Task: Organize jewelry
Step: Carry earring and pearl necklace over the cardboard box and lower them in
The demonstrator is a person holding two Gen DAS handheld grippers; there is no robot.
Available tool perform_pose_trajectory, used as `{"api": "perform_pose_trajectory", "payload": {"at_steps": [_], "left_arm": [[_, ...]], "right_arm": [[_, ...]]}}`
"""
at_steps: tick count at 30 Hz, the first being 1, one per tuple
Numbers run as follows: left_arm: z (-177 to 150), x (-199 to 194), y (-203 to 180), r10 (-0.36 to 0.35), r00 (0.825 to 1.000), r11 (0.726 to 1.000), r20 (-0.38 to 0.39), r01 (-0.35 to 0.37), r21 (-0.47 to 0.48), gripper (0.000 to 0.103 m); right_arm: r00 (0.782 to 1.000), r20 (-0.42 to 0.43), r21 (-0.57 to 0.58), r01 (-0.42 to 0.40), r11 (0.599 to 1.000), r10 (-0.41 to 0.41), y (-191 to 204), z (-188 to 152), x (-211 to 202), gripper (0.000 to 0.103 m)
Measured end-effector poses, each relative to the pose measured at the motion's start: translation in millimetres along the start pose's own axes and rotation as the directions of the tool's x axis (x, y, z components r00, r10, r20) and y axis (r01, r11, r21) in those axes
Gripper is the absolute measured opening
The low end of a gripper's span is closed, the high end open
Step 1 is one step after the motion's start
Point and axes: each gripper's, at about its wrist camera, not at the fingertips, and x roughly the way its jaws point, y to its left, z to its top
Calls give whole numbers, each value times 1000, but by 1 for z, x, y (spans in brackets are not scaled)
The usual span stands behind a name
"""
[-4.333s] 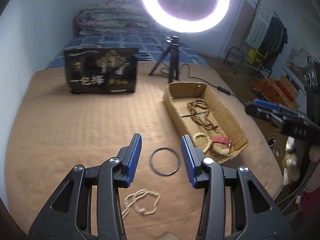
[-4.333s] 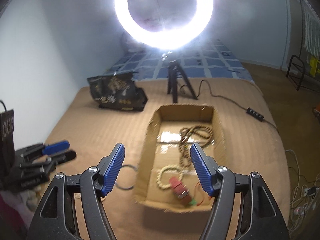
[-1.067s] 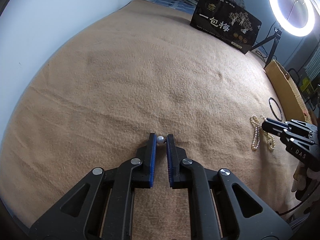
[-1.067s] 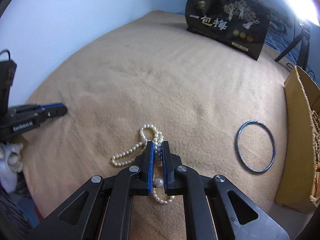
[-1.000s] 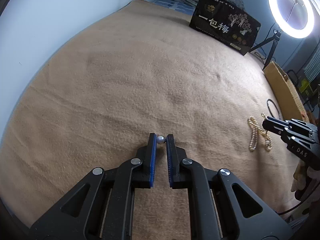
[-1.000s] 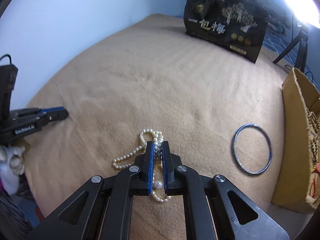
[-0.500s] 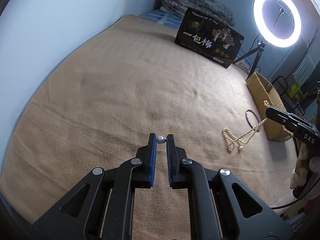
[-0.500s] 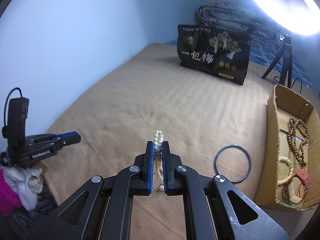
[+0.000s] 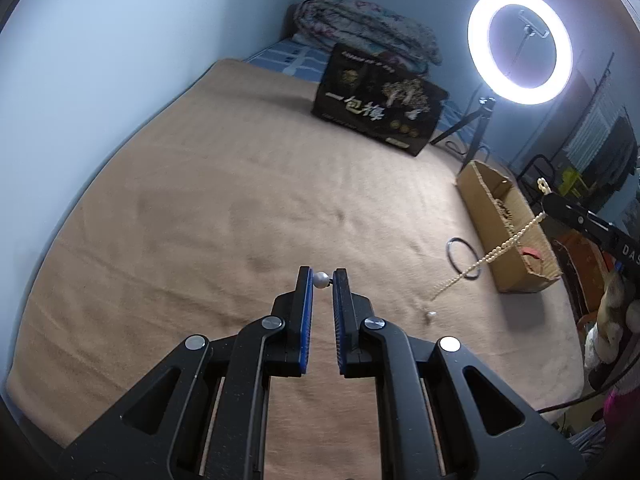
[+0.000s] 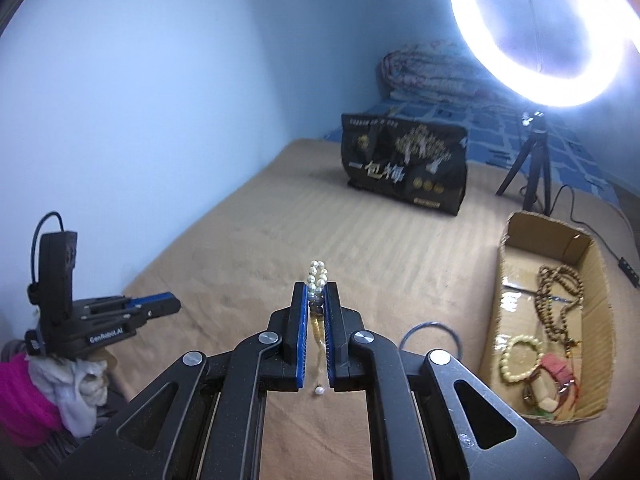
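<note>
My left gripper (image 9: 321, 280) is shut on a single white pearl (image 9: 320, 279), held above the tan blanket. My right gripper (image 10: 316, 298) is shut on a pearl necklace (image 10: 317, 276), lifted above the bed. In the left wrist view the necklace (image 9: 488, 254) hangs from the right gripper (image 9: 550, 202) in a long strand, its lower end near the blanket. A dark bangle (image 9: 463, 257) lies on the blanket beside a cardboard box (image 9: 486, 200). The box (image 10: 600, 316) holds brown beads (image 10: 560, 300), a pale bead bracelet (image 10: 520, 360) and a red item (image 10: 558, 368).
A black printed bag (image 9: 376, 116) stands at the far side of the blanket. A ring light on a tripod (image 9: 520, 44) stands behind the box. A folded quilt (image 9: 364, 36) lies at the head of the bed. The wall runs along the left.
My right gripper has risen with the pearl necklace, lifting most of it off the blanket. My left gripper has also risen, still holding the pearl.
</note>
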Motion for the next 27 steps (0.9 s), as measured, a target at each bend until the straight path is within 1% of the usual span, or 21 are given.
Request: {"api": "perform_pose_trajectory", "payload": {"at_steps": [8, 16, 27], "left_arm": [[14, -2, -39, -59, 998, 997, 12, 59, 48, 8], [29, 1, -85, -129, 991, 986, 18, 126, 109, 8], [53, 23, -150, -204, 979, 959, 0, 200, 203, 8]], "right_arm": [[996, 63, 31, 57, 998, -59, -23, 11, -32, 6], [985, 127, 101, 102, 990, -115, -60, 21, -68, 6], [968, 148, 127, 187, 974, -205, -103, 32, -93, 6]]}}
